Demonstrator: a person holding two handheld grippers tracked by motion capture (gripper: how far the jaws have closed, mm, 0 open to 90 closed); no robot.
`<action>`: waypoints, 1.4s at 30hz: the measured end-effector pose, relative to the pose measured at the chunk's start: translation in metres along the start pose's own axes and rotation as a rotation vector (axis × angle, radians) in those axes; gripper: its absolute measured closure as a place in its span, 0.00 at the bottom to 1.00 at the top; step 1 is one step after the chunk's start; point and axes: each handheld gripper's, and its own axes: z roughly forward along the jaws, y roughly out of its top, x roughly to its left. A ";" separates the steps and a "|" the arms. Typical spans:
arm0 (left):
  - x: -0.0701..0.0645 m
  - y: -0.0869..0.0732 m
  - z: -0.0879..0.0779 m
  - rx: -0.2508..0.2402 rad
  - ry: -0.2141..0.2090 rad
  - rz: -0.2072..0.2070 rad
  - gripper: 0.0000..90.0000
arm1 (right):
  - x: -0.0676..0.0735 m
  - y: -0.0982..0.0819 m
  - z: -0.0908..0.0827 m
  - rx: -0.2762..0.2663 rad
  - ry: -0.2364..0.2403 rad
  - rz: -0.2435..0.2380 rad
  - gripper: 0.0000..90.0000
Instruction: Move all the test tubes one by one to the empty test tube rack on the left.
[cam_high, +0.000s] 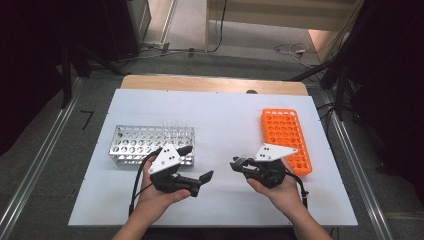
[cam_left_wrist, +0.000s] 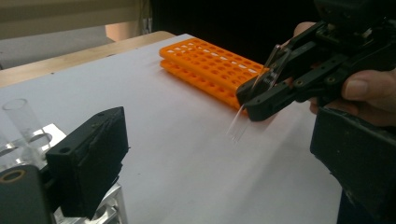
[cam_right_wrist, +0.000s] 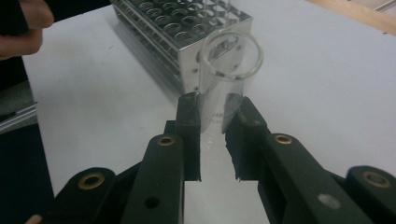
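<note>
My right gripper (cam_high: 235, 163) is shut on a clear glass test tube (cam_right_wrist: 230, 70), held near its open rim between the two pads (cam_right_wrist: 189, 114). In the left gripper view that tube (cam_left_wrist: 239, 125) hangs slanted from the right gripper (cam_left_wrist: 252, 100), its lower end just above the white board. My left gripper (cam_high: 196, 163) stands open with nothing between its jaws, just in front of the metal rack (cam_high: 150, 142). The two grippers face each other over the front middle of the board. An orange rack (cam_high: 285, 135) lies flat at the right.
The metal rack (cam_right_wrist: 187, 28) holds several clear tubes (cam_high: 175, 125) at its right end; one tube (cam_left_wrist: 21, 116) stands close to my left jaw. The white board (cam_high: 225, 110) covers a wooden table. Dark stands and cables flank the table.
</note>
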 end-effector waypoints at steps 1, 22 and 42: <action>-0.001 0.000 0.001 -0.004 -0.009 0.000 0.07 | 0.002 0.000 0.001 0.004 0.007 -0.003 0.82; -0.024 0.003 0.016 0.007 -0.076 0.039 0.42 | 0.029 0.005 0.016 0.029 0.070 -0.052 0.82; -0.032 0.002 0.023 0.015 -0.126 0.081 0.77 | 0.045 0.010 0.023 0.039 0.124 -0.082 0.82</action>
